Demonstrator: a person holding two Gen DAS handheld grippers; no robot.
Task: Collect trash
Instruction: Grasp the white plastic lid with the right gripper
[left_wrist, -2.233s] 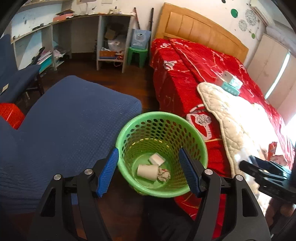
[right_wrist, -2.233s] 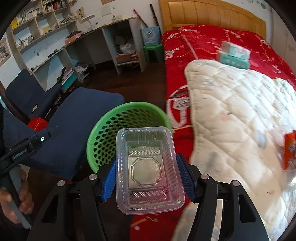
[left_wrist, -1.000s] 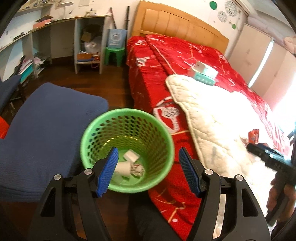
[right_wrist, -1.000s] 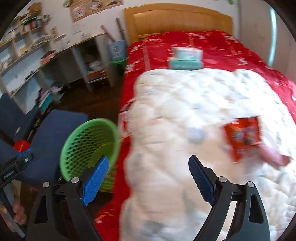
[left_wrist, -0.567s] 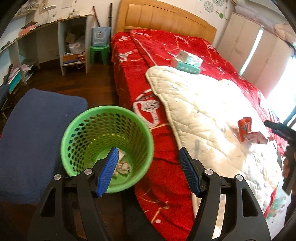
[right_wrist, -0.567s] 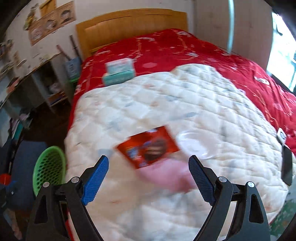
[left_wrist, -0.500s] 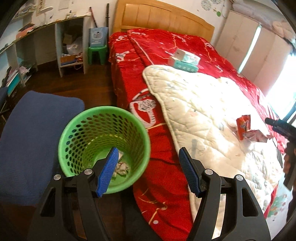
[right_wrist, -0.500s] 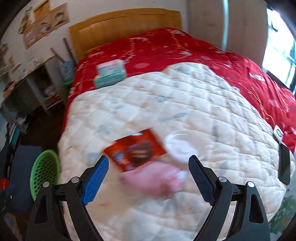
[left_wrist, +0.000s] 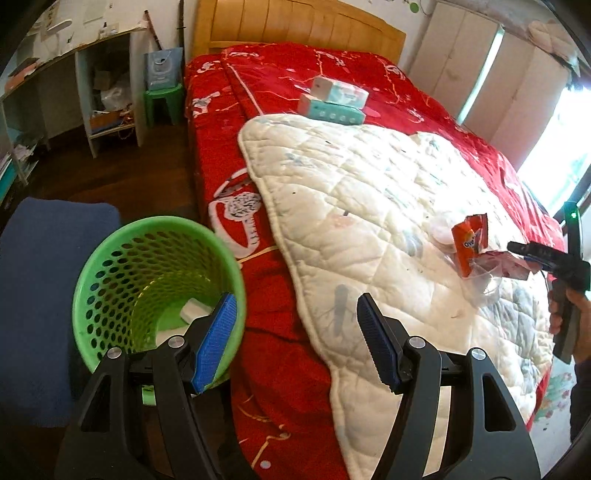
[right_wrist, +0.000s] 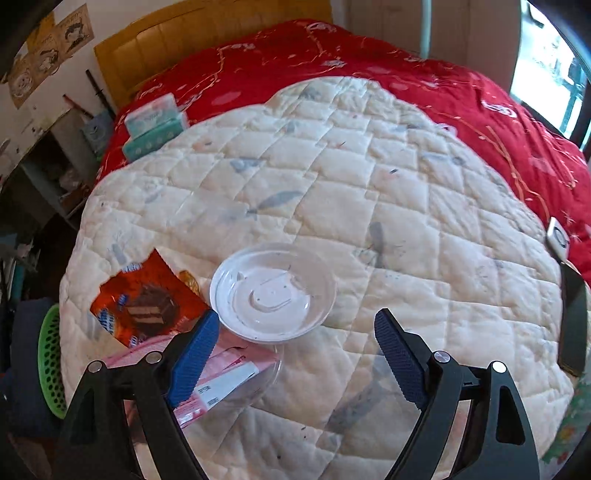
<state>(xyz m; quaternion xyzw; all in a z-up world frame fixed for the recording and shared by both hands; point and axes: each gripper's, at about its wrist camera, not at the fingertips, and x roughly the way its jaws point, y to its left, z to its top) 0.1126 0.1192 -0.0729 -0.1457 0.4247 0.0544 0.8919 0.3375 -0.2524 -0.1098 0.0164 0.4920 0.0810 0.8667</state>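
Observation:
A green mesh bin (left_wrist: 155, 291) stands on the floor by the bed, with pale trash (left_wrist: 194, 310) inside; its edge also shows in the right wrist view (right_wrist: 50, 358). My left gripper (left_wrist: 295, 339) is open and empty, above the bin's right rim. On the white quilt (right_wrist: 332, 177) lie an orange snack wrapper (right_wrist: 147, 306), a round clear plastic lid (right_wrist: 273, 291), and a pink packet (right_wrist: 225, 376) in clear plastic. My right gripper (right_wrist: 295, 354) is open and empty, just over the lid and packet. The wrapper (left_wrist: 469, 240) and right gripper (left_wrist: 546, 258) show in the left wrist view.
The bed has a red cover (left_wrist: 288, 81) and a wooden headboard (left_wrist: 295, 29). Two tissue boxes (left_wrist: 332, 99) sit near the pillow end. A blue chair cushion (left_wrist: 33, 295) is left of the bin. A dark phone (right_wrist: 570, 314) lies at the quilt's right edge. Desk shelves (left_wrist: 103, 92) stand behind.
My right gripper dropped the clear tray, opened, and swung from the bin to the trash on the quilt. My left gripper turned right toward the bed.

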